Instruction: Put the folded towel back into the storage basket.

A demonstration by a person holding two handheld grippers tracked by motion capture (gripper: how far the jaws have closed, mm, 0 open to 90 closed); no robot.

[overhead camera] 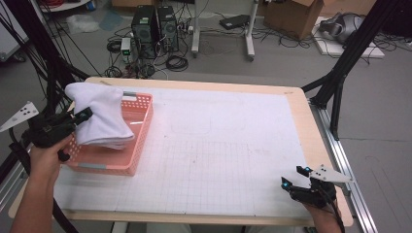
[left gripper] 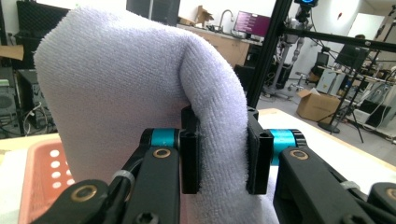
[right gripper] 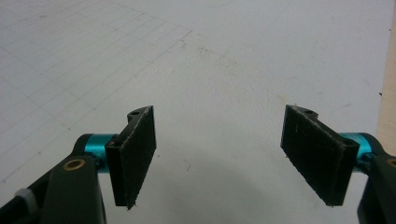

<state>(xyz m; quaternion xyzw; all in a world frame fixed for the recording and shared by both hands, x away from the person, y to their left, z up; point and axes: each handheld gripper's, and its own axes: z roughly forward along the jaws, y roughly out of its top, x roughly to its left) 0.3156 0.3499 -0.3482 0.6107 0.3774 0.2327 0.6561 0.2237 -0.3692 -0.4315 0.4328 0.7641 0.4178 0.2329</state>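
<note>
The left tool sits at about nine o'clock on the surface, held in the person's left hand, and it is clenched on a folded white towel. In the left gripper view the two black pads press into a thick fold of that white towel from both sides, with the terry cloth bulging up and over the left tool. In the high view the towel hangs partly over the near-left rim of a pink plastic basket and partly inside it; its lower edge lies down in the basket, though whether it touches the basket floor cannot be told. The basket stands at the surface's nine-to-ten o'clock edge, its perforated wall also showing low at the left of the left gripper view.

The right tool rests at about five o'clock, near the front right corner of the surface, well apart from the basket and towel. It is released: in the right gripper view its jaws stand wide, the right tool holding nothing, with bare white gridded mat between and beyond them. The grey three-cornered plate tops it in the high view.
</note>
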